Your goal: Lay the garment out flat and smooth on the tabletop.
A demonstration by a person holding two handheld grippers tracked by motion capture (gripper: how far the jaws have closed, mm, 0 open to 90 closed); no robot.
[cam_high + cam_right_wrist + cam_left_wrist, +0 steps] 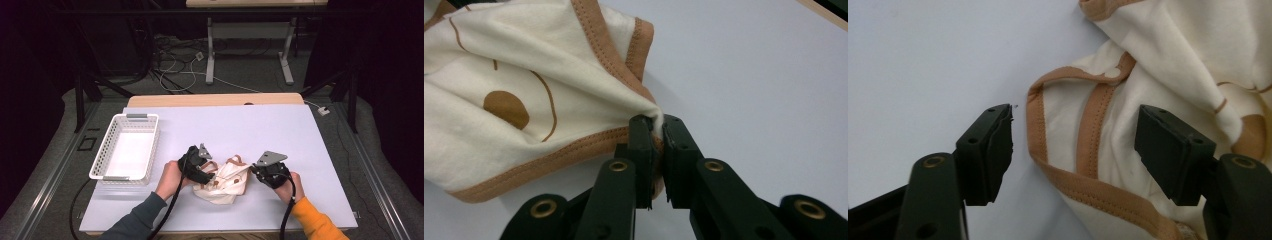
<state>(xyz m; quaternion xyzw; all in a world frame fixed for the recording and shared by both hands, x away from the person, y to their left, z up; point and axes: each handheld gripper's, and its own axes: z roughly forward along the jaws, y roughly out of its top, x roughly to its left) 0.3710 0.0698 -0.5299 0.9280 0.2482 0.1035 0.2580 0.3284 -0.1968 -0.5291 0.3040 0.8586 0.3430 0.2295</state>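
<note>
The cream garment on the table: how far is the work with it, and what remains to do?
Little looks finished: the cream garment lies crumpled on the white table, and the white basket holds nothing. In hand: the right gripper is shut on a brown-trimmed edge, while the left gripper stands open with a trimmed fold between its fingers, not pressing it. Left, probably: a second grip, straightening or folding, perhaps the basket.

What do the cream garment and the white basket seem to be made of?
Garment: soft knit fabric, probably cotton jersey, matte; it creases and bunches freely, and its tan binding shows rows of stitching. Basket: likely moulded plastic, smooth white; its walls are a regular perforated lattice with a stiff rim, though the high view is too small to be sure.
</note>
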